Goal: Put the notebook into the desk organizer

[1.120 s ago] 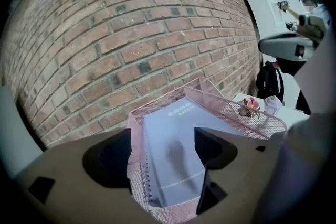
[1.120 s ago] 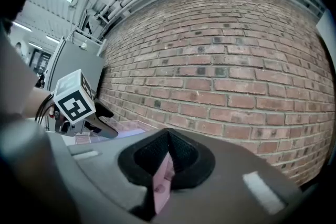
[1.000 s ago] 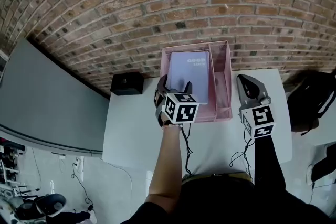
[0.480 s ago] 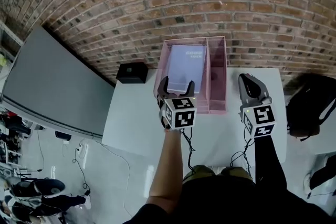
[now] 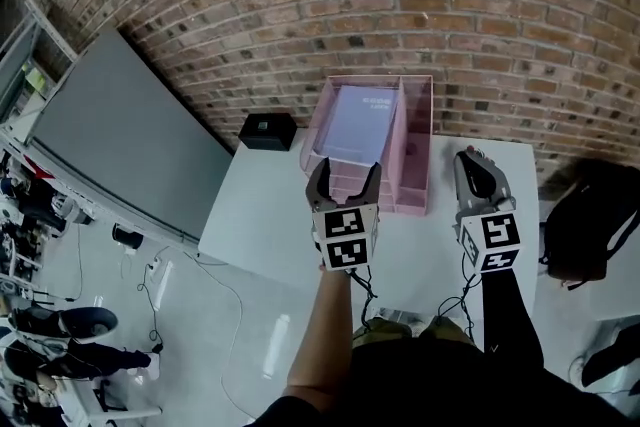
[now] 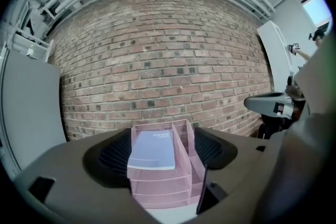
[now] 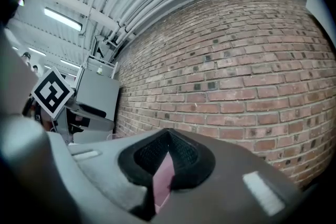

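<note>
Table (image 5: 262,215) white; pink desk organizer (image 5: 416,160) just ahead of left gripper (image 5: 343,177); notebook (image 5: 362,120) lies flat on its top tray, so placement looks done; left gripper jaws wide apart, empty; right gripper (image 5: 469,160) beside organizer, jaws together, nothing held; only withdrawal left.

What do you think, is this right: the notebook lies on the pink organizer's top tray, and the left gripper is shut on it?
No. The left gripper is open, its fingers apart and clear of the notebook; the left gripper view shows it. The rest is right.
</note>
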Demonstrator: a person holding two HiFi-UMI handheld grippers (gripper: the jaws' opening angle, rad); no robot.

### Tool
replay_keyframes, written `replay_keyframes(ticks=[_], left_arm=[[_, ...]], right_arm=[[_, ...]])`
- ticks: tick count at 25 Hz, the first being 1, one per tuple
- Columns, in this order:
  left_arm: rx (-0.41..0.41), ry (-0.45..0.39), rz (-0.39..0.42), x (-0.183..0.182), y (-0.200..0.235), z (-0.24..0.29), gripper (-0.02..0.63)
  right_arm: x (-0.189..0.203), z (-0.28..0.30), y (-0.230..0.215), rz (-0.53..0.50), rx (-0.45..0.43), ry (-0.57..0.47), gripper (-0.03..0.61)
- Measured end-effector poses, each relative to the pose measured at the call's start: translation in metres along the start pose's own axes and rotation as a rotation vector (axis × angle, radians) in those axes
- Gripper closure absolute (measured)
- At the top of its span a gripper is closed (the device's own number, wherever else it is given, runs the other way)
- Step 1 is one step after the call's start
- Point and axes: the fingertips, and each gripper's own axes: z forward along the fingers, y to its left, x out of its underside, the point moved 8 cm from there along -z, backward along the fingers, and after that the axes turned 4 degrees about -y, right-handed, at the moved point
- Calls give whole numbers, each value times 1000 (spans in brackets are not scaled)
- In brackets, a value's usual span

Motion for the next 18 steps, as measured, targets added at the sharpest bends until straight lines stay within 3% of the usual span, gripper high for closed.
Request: replay_keyframes(ticks=[9,18], left_arm=[[-11,-131,-46,-6,-27,-60,252],[-16,-146,6,-6,-42,-92,272]], right_arm=[[-5,-40,16,-4,-46,-58,578],[-1,-58,20,22,-59,-75,580]])
